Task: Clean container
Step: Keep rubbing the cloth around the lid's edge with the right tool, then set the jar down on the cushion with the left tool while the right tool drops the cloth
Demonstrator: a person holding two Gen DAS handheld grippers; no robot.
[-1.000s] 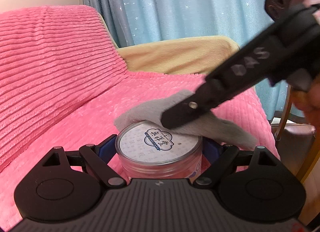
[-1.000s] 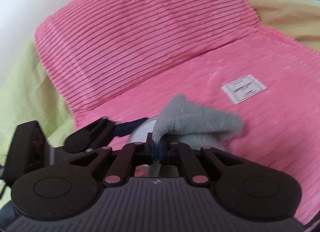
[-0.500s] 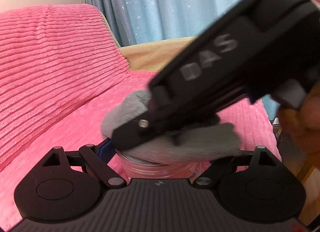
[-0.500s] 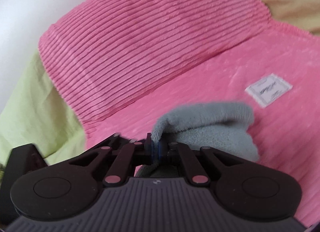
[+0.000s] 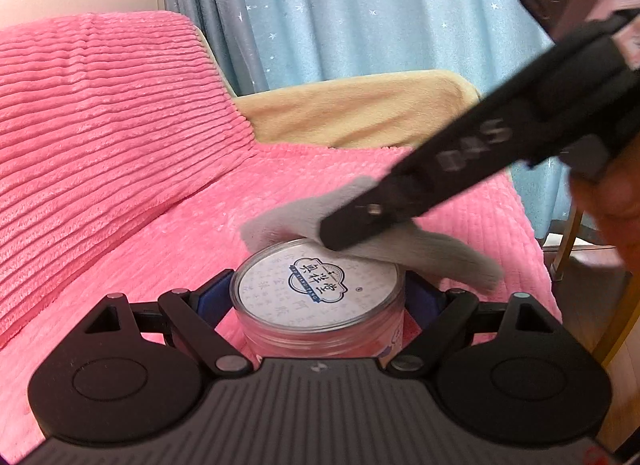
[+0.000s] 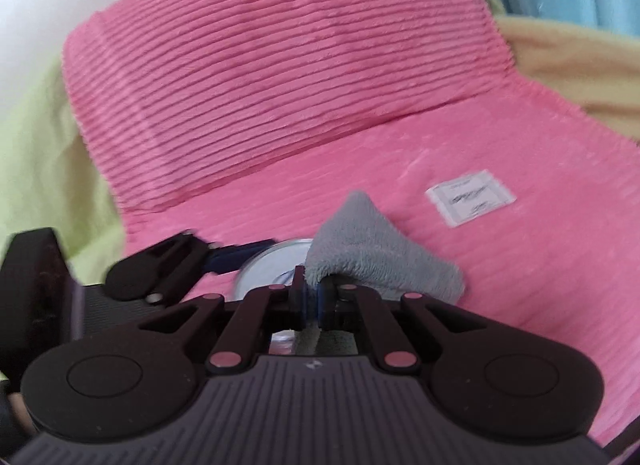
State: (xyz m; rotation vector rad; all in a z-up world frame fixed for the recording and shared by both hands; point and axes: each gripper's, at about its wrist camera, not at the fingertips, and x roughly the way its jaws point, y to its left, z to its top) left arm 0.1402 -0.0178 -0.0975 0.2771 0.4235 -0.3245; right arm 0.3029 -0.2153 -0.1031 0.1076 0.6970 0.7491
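Note:
A round clear container (image 5: 316, 297) with a white printed lid and pink contents stands upright on the pink blanket (image 5: 120, 265). My left gripper (image 5: 318, 301) is shut on its sides. A grey cloth (image 5: 404, 243) lies over the far right edge of the lid. My right gripper (image 5: 340, 231) reaches in from the upper right, shut on that cloth. In the right wrist view the right gripper (image 6: 312, 295) pinches the grey cloth (image 6: 380, 261), and a sliver of the lid (image 6: 272, 261) shows beside it. The left gripper (image 6: 224, 257) sits to the left there.
The pink ribbed blanket covers a sofa seat and back cushion (image 6: 280, 65). A white label (image 6: 470, 197) is sewn on the seat. Beige upholstery (image 5: 360, 109) and a blue starred curtain (image 5: 340, 5) lie behind. A hand (image 5: 608, 201) holds the right gripper; a wooden chair leg (image 5: 568, 241) stands beyond the seat's right edge.
The right gripper swept the cloth left across the lid, covering it, then drew back to the right. The printed lid is exposed again. The left gripper has held still.

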